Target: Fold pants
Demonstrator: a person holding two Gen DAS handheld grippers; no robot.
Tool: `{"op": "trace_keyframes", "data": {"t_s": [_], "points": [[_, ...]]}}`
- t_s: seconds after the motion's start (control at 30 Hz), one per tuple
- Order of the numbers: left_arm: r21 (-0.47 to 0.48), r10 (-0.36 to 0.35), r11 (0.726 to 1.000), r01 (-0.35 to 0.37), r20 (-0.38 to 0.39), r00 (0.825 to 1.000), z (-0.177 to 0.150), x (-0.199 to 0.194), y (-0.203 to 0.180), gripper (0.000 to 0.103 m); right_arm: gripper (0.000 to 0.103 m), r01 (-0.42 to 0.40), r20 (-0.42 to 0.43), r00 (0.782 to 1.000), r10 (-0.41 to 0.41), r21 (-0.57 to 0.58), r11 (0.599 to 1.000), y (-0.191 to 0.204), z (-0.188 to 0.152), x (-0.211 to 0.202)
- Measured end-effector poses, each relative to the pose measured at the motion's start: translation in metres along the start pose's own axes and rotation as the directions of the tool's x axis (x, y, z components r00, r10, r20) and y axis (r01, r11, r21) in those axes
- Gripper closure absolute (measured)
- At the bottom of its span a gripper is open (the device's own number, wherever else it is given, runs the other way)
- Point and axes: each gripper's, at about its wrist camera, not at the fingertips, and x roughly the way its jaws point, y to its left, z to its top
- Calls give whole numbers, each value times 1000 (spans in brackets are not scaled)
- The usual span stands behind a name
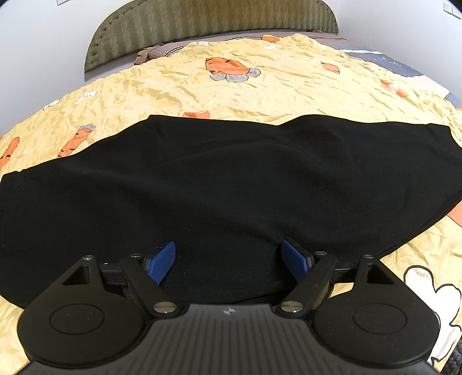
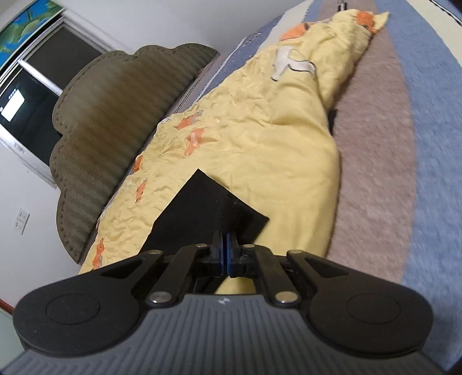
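The black pants (image 1: 219, 184) lie spread flat across the yellow quilt, filling the middle of the left wrist view from left edge to right. My left gripper (image 1: 231, 259) is open just above the near edge of the pants, its blue pads (image 1: 163, 261) wide apart with nothing between them. In the right wrist view my right gripper (image 2: 226, 248) is shut on an end of the black pants (image 2: 208, 213), which sticks up past the fingers as a pointed flap, lifted off the quilt.
A yellow quilt (image 1: 260, 89) with orange carrot prints covers the bed. A green padded headboard (image 1: 208, 26) stands at the far side against a white wall. A striped blue and brown blanket (image 2: 384, 144) lies beside the quilt. A window (image 2: 37, 95) is at left.
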Motion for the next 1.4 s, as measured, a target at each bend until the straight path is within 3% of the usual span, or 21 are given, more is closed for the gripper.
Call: {"op": "trace_keyframes", "data": {"t_s": [0.17,0.33,0.47,0.53,0.63,0.7,0.77,0.83,1.0,1.23,1.27,1.3,1.4], "points": [[-2,9,1000,-9,-1,1000,0,1,0,19,96,-5,5,1000,5,-11,1000,4,2,-4],[-22,0,1000,0,-2,1000,1,-2,2,19,92,39,-4,999,-39,6,999,-2,5,4],[-60,-24,998,25,11,1000,2,-4,4,19,69,54,26,998,-55,38,998,-11,1,-4],[-60,-38,997,39,26,999,5,-6,0,19,64,35,17,999,-36,46,998,-13,0,-5],[4,-33,999,33,32,999,7,-6,-15,19,60,31,8,999,-31,57,998,-13,-1,-2],[76,-24,997,23,9,1000,4,-2,-29,19,49,24,9,1000,-25,53,998,-9,-2,0],[117,5,993,-10,38,999,0,-5,-37,19,42,13,9,1000,-14,42,999,-5,-2,3],[154,19,988,-27,51,998,-1,-7,-44,19,41,21,12,1000,-21,24,999,-1,-1,7],[126,5,992,-9,35,999,1,-6,-41,19,59,29,21,999,-30,24,999,-4,3,15],[83,-11,997,9,24,1000,2,-6,-37,19,62,-38,-6,999,39,80,996,-13,3,18],[89,-9,996,7,26,1000,1,-8,-38,19,85,-36,-2,999,37,74,997,-13,3,19],[94,-7,996,5,29,1000,1,-9,-39,19,95,-33,-4,999,33,65,997,-13,3,21],[103,1,995,-5,38,999,0,-14,-38,19,96,-50,30,998,48,84,995,-15,0,14]]}}
